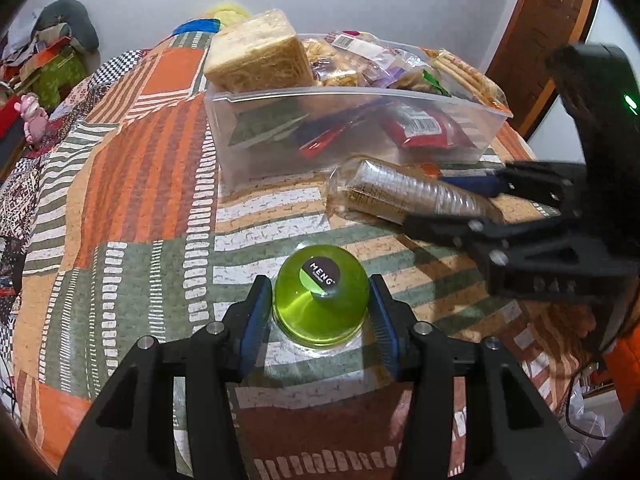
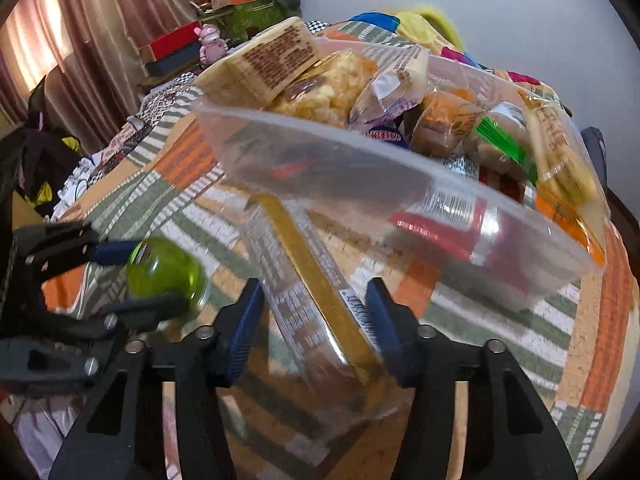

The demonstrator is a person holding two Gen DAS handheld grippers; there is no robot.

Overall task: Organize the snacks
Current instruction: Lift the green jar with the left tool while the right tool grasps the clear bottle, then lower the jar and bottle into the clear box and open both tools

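A green jelly cup (image 1: 320, 304) with a dark round label stands on the patchwork bedspread, between the fingers of my left gripper (image 1: 320, 308); the pads stand close on both sides but a small gap shows. It also shows in the right wrist view (image 2: 164, 270). My right gripper (image 2: 314, 320) straddles a clear-wrapped roll of round biscuits (image 2: 316, 304), which also shows in the left wrist view (image 1: 404, 192) lying in front of the tub. A clear plastic tub (image 1: 360, 100) holds several wrapped snacks.
The tub (image 2: 400, 176) is heaped with a wrapped noodle block (image 1: 260, 60), crackers and red packets. The bed (image 1: 132, 184) drops off at left and right. Clutter, boxes and a pink toy (image 2: 212, 42) stand beyond the bed.
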